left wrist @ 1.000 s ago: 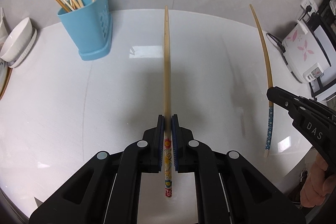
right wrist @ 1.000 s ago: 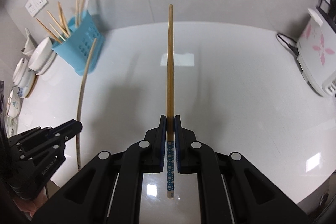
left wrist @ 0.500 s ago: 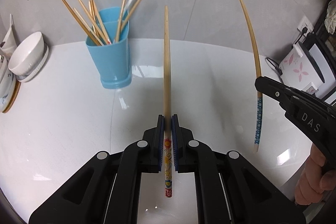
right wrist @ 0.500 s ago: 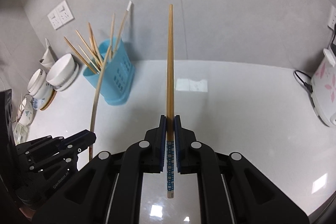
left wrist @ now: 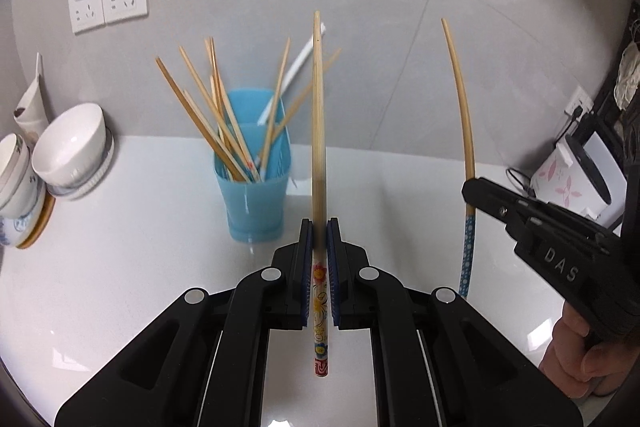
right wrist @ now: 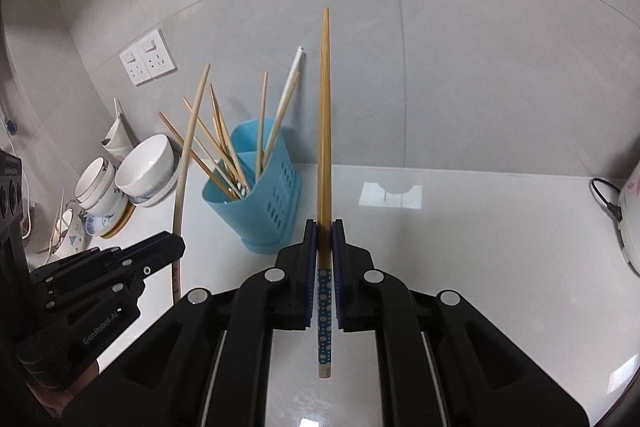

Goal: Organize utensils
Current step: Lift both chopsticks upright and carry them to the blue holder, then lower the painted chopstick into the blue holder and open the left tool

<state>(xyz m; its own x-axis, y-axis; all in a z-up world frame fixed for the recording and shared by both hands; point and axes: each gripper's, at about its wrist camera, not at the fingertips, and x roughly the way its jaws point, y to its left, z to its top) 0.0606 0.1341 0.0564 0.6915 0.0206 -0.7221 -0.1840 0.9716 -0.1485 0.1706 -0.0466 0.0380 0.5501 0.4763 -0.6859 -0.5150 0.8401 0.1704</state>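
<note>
While each chopstick sits pinched near its painted end, the left gripper clamps the flowered chopstick and the right gripper the blue-dotted chopstick, both above the glossy white counter. Long, smooth bamboo could pivot or snag splayed sticks crowding the blue plastic holder beyond.
</note>
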